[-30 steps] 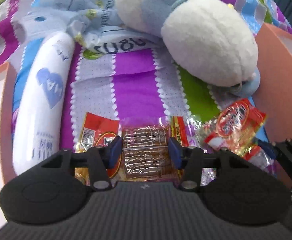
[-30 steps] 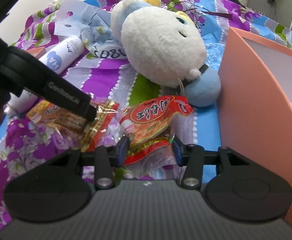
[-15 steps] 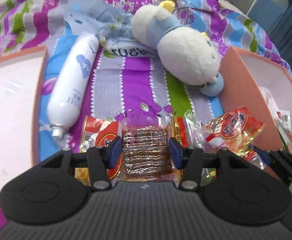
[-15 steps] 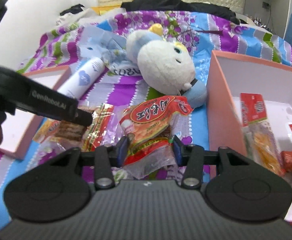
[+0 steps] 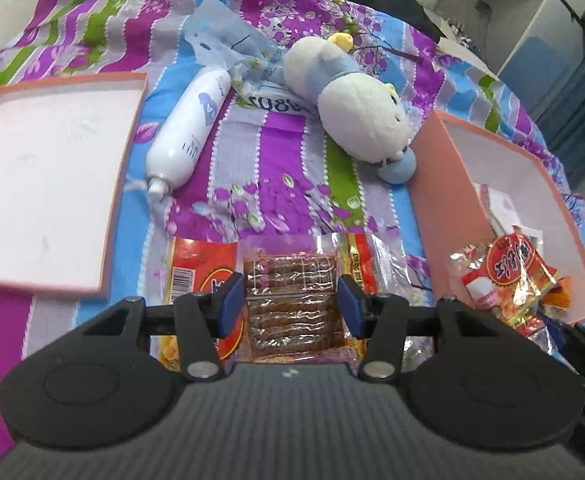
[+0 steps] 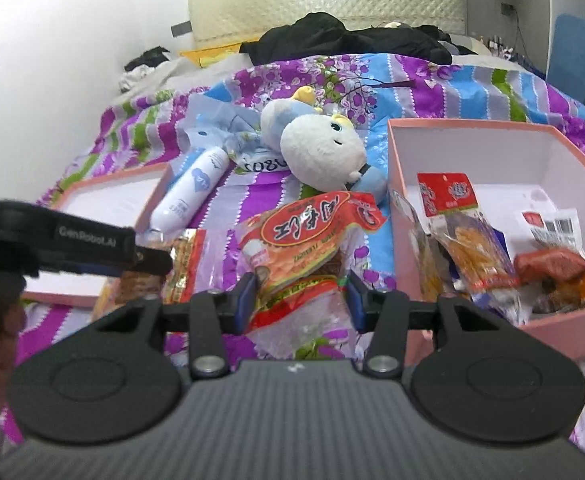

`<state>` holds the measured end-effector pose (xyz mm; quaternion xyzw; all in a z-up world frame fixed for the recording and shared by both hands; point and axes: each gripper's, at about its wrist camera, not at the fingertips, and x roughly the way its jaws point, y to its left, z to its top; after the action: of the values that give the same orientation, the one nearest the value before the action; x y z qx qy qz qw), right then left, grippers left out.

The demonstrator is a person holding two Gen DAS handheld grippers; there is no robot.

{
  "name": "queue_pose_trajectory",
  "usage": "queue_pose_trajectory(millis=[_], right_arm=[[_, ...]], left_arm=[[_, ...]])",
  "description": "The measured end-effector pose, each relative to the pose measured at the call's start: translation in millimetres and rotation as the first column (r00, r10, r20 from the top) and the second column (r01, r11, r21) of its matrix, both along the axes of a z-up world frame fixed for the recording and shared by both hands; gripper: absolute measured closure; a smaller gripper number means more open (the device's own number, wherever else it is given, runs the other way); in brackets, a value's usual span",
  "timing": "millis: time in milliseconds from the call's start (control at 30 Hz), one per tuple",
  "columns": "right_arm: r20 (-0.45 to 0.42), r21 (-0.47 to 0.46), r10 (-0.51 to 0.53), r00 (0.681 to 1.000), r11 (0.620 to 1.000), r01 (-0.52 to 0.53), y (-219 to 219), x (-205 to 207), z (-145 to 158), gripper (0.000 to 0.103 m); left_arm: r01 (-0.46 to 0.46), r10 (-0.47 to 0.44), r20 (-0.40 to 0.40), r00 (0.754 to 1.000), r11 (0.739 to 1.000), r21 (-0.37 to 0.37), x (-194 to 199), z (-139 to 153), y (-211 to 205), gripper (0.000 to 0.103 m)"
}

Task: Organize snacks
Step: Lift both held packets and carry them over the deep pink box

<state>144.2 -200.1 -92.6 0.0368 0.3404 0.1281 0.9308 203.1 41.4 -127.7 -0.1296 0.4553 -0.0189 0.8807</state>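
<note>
Bedspread (image 5: 276, 168), item: our right claw (image 6: 301, 294), clamped on the red snack packet (image 6: 308, 232), sits nearer the pink box (image 6: 468, 128) at its right than our left claw (image 5: 292, 304), which grips the brown-strip packet (image 5: 292, 292).

My left jaws clamp a clear pack of brown ribbed snack strips (image 5: 292, 300). My right jaws clamp a red-orange printed snack bag (image 6: 300, 248), crumpled, beside the pink box (image 6: 468, 128) holding several packets.

"GenRobot.AI" marks the left hand-held gripper (image 6: 154, 262); the cloth (image 5: 276, 102) perhaps reads "2080".
</note>
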Motion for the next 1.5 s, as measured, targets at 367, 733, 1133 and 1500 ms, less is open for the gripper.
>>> queue_pose_trajectory(millis=[367,733,1133,1500], right_arm=[[0.063,0.014,-0.067,0.996,0.998,0.067,-37.1,-34.9,36.8,0.054],[0.196,0.029,-0.138,0.971,0.990,0.135,-76.2,-38.1,92.5,0.054],[0.211,0.048,-0.254,0.944,0.967,0.249,-136.3,-12.9,96.6,0.054],[0.101,0.023,-0.321,0.942,0.947,0.320,-185.0,33.5,49.0,0.053]], left_arm=[[-0.003,0.009,0.071,0.997,0.996,-0.089,-34.0,51.2,-20.2,0.047],[0.121,-0.096,0.223,0.970,0.987,-0.102,-18.4,130.3,-76.3,0.046],[0.276,-0.247,0.253,0.936,0.957,-0.089,33.7,153.1,-168.2,0.046],[0.353,-0.341,0.131,0.931,0.932,-0.080,97.1,90.4,-235.8,0.046]])
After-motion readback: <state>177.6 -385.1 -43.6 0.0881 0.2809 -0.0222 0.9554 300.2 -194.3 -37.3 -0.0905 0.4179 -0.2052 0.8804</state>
